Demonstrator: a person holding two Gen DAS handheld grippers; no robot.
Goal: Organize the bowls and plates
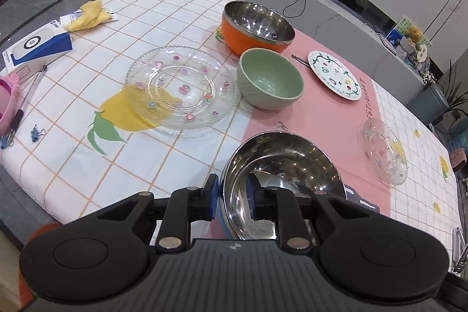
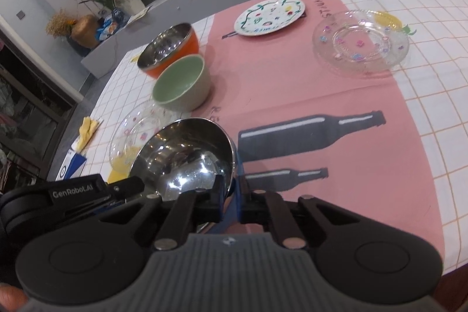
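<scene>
Steel bowl (image 1: 280, 180), its rim clamped between both the left gripper (image 1: 232, 199) and right gripper (image 2: 229, 198) fingers, could slip out if tilted.

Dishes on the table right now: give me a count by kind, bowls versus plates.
Bowls: 3, the steel bowl pinched by both the left gripper and right gripper, orange bowl, green bowl.
Plates: 3, large glass plate, small glass plate, painted white plate.
Total: 6
</scene>
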